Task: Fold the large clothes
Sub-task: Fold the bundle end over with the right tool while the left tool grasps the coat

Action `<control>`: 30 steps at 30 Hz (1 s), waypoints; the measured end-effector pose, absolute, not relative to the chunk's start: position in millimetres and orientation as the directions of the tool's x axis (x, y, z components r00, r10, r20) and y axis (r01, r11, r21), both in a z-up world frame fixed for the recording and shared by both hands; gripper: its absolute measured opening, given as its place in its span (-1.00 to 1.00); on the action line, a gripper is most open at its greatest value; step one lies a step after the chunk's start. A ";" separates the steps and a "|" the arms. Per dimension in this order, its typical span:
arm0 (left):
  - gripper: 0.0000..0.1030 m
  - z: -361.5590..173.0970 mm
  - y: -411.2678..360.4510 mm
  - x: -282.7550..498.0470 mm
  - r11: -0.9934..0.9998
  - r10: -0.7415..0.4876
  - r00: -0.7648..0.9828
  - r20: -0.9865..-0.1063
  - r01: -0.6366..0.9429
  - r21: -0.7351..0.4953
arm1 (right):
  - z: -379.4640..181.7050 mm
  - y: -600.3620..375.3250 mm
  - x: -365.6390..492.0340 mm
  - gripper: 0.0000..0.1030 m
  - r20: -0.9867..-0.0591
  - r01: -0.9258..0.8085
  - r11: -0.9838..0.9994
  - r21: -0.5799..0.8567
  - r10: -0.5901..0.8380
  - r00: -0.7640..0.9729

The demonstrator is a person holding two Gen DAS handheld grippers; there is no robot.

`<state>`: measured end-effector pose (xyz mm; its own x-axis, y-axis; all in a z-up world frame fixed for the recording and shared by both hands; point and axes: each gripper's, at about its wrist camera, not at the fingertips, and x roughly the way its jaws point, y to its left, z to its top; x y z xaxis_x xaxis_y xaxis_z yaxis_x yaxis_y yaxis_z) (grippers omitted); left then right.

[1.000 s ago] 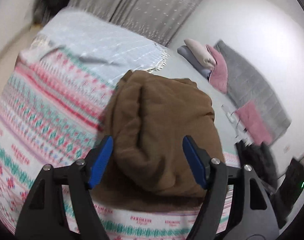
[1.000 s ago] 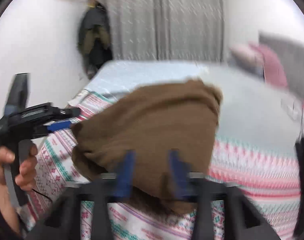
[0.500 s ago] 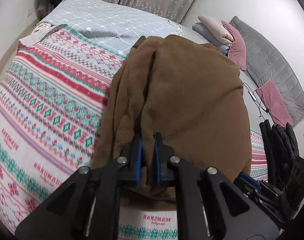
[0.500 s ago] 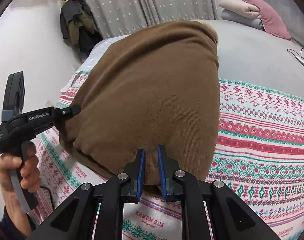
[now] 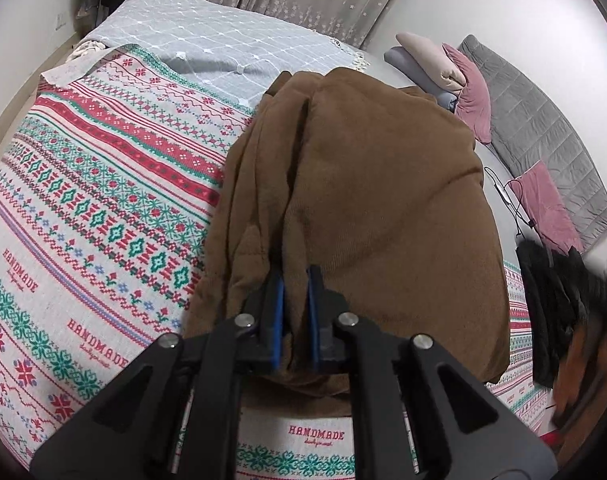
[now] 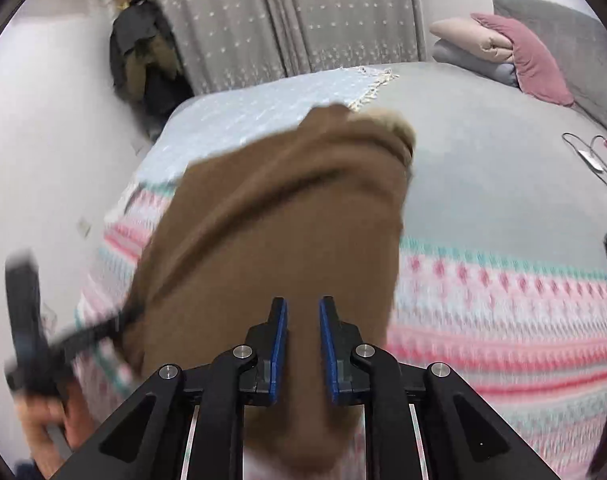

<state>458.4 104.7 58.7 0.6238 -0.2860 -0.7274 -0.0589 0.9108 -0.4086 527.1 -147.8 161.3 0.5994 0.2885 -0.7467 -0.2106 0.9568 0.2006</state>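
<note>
Brown garment (image 5: 375, 208) sits bunched and part-folded on the patterned blanket (image 5: 103, 208) covering the bed, roughly dead centre in both wrist views, with its far end at 12 o'clock reaching the pale blue throw (image 5: 223, 40). Left gripper (image 5: 294, 316) is nearly closed, blue pads pinching a fold at the garment's near edge; its jaws have just been closing, with cloth between them. Right gripper (image 6: 302, 344) shows a narrow gap with brown cloth filling it; its jaws have opened slightly within the last half second. The right view is too motion-blurred to confirm the pads are pressing, so its grip is uncertain. In the right view the left gripper appears blurred at 8 o'clock against the garment's left corner. Pillows (image 5: 443, 64) and a dark item (image 5: 551, 304) lie well apart from the work, at 1 and 3 o'clock in the left view. Judged step: both near corners taken, fold-over about to start. Next move likely calls for confirming the right grip, then lifting both corners together and carrying them toward 12 o'clock, keeping the edge taut so the layers do not slip.
</note>
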 end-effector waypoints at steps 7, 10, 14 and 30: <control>-0.75 59.0 107.2 459.6 0.906 -0.303 0.622 -0.722 -0.048 -0.421 | 162.5 -141.9 646.3 -0.66 -0.774 -0.110 0.971 0.210 0.234 0.588; -0.75 58.7 108.2 460.2 0.905 -0.305 0.623 -0.720 -0.046 -0.423 | 155.2 -136.8 678.4 -0.66 -0.782 -0.095 0.974 0.206 0.223 0.582; -0.75 58.9 108.7 460.6 0.905 -0.306 0.626 -0.717 -0.042 -0.423 | 125.3 -119.8 701.8 -0.66 -0.833 -0.104 0.987 0.123 0.160 0.529; -0.73 58.2 112.2 460.7 0.899 -0.322 0.625 -0.711 -0.034 -0.436 | 146.2 -46.2 716.9 -0.44 -0.809 -0.221 0.974 0.051 0.170 0.563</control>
